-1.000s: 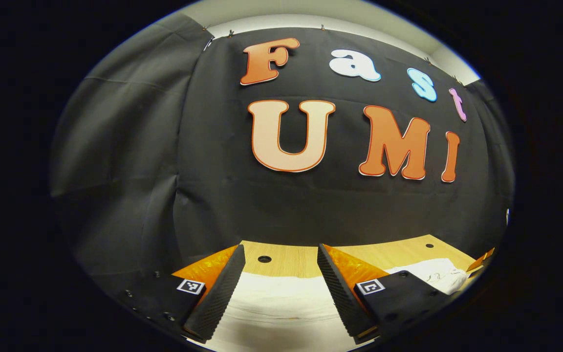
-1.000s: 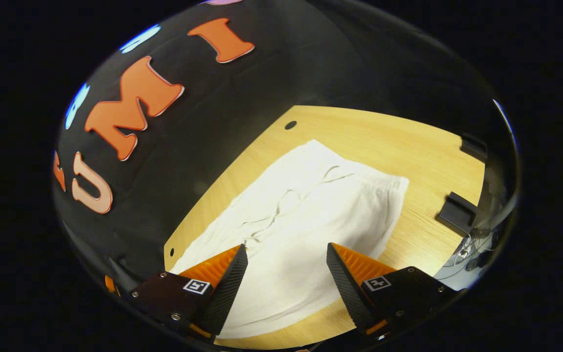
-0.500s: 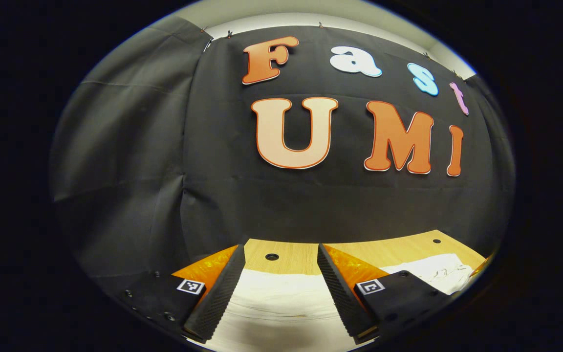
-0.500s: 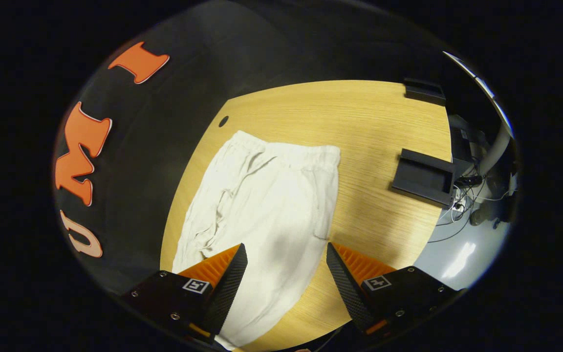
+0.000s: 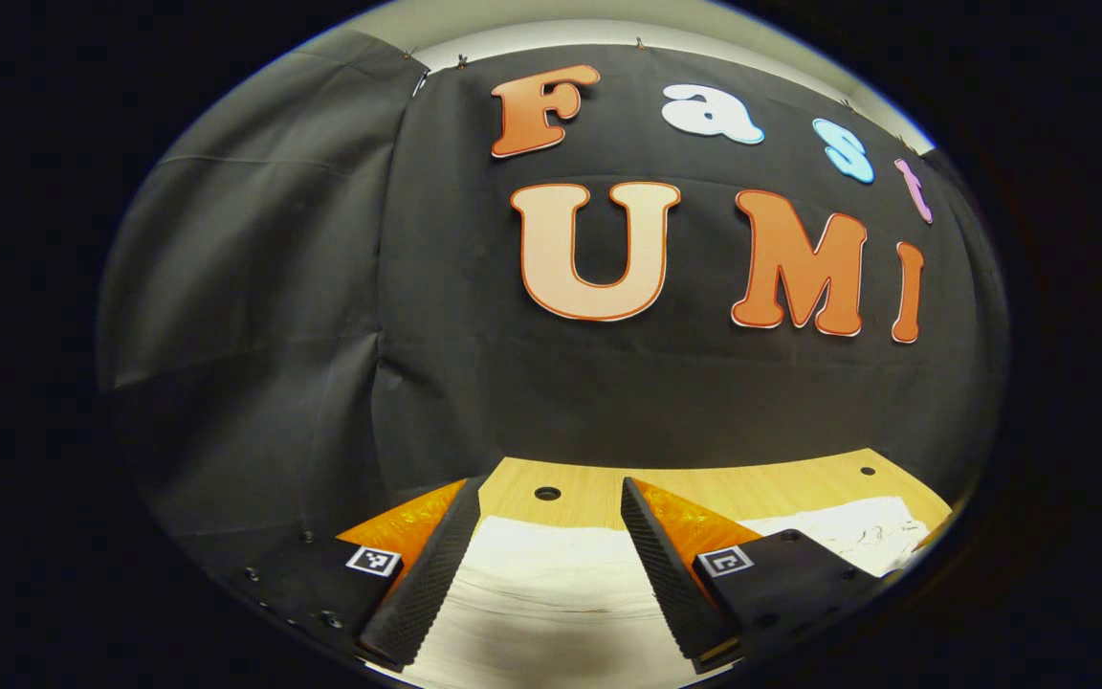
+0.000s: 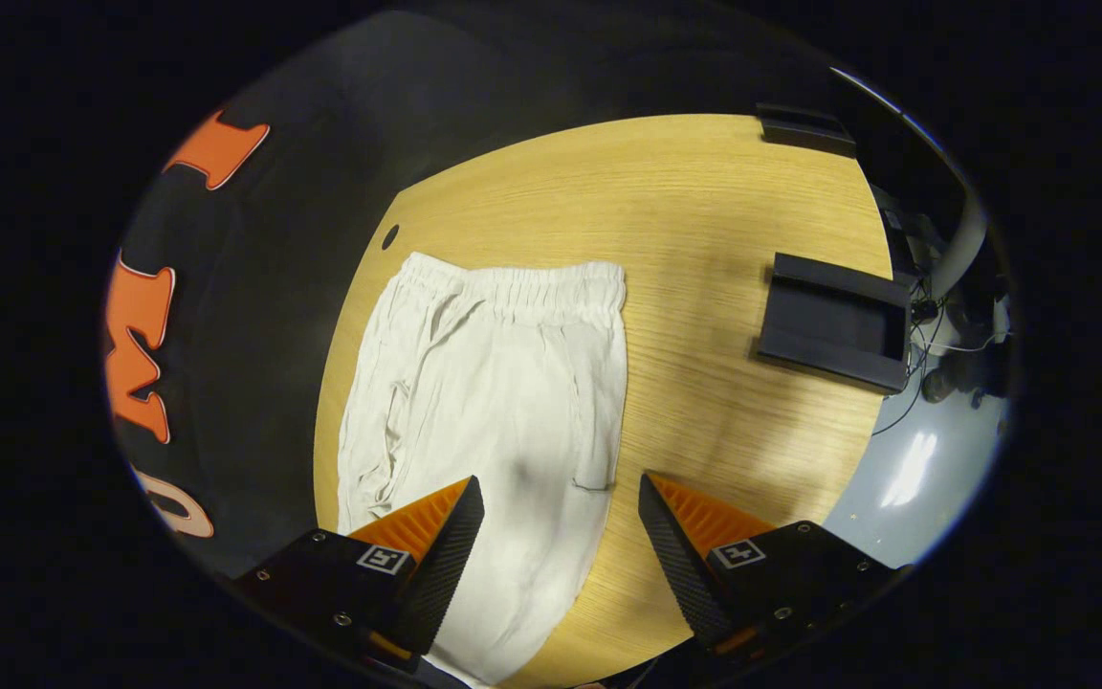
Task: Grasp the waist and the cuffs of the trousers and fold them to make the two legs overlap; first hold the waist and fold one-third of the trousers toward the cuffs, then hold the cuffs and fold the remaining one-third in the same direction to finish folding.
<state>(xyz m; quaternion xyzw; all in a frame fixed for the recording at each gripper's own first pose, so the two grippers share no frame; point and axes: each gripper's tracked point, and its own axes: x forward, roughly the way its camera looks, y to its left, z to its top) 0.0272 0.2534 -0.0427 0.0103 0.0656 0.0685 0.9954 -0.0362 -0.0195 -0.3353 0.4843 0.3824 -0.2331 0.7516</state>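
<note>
Both grippers, L [image 5: 543, 565] & R [image 6: 559, 555], have jaws apart above trousers [image 6: 503, 402]; risk: R pinches one layer below waist [image 6: 513, 287], legs misalign.

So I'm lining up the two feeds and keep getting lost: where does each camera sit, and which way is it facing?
Left gripper view: rides the left tool, held low, nearly level, facing the booth wall across the trousers; its open fingers show.
Right gripper view: rides the right tool, held high, looking down on the trousers and black tray; its open fingers show.
Shared: trousers, wooden table.
</note>
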